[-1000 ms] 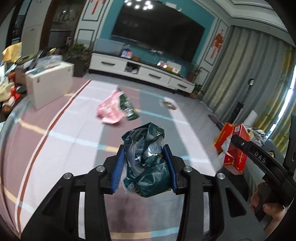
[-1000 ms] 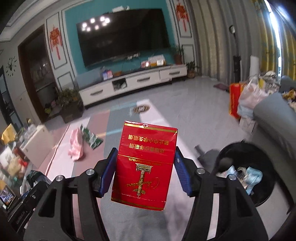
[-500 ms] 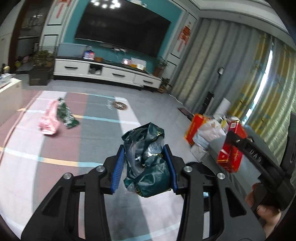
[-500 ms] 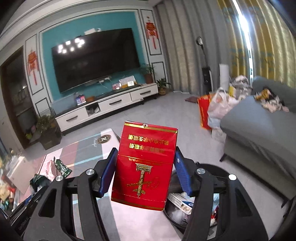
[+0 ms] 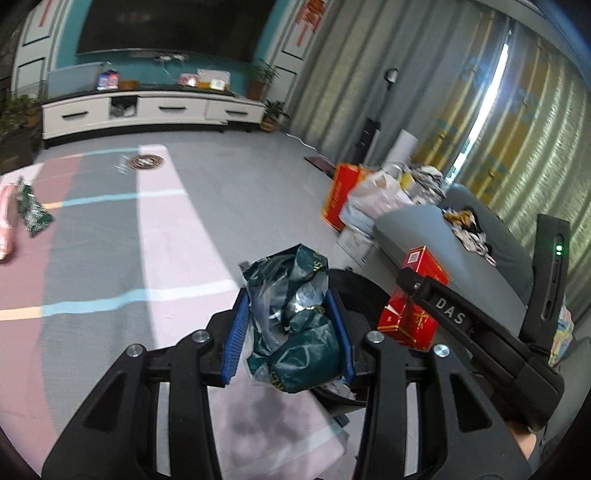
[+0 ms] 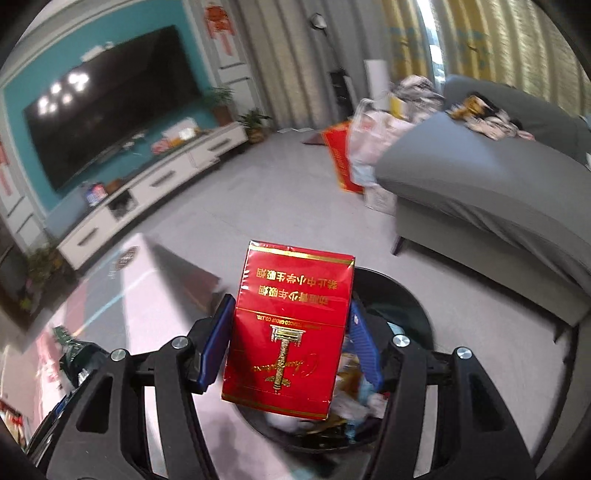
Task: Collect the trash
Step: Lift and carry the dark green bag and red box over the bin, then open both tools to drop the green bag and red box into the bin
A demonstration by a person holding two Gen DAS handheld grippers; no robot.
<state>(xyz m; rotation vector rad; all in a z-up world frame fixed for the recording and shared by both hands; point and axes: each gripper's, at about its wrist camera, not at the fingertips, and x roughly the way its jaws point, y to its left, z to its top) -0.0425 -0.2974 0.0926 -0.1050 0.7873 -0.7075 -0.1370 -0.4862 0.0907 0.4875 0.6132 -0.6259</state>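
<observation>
Left gripper (image 5: 291,332) clamped tight on a crumpled dark green foil wrapper (image 5: 293,325), blue pads pressing both sides, bundle filling lower centre of the left wrist view. Just behind it, the dark rim of a black trash bin (image 5: 364,291), half hidden by the wrapper and the black fingers. Lower right of that frame, the right gripper (image 5: 408,295) reaching in from the side, pinching a red cigarette carton (image 5: 424,266) above the bin. Over in the right wrist view, right gripper (image 6: 288,343) squeezed on the same red cigarette carton (image 6: 291,328), gold lettering upside down, carton upright between the blue pads at frame centre. Directly below and behind it, the black trash bin (image 6: 413,306) with paper scraps and wrappers visible inside, lower centre. Grey sofa (image 6: 480,184) across the right of the frame, clutter piled on its arm. Far left edge of the left wrist view, pink wrapper (image 5: 7,221) and a green patterned packet (image 5: 33,214) lying side by side on the striped floor mat (image 5: 110,258), well apart from the bin. White TV cabinet (image 5: 147,110) across the upper left, dark television (image 5: 166,26) above it.
</observation>
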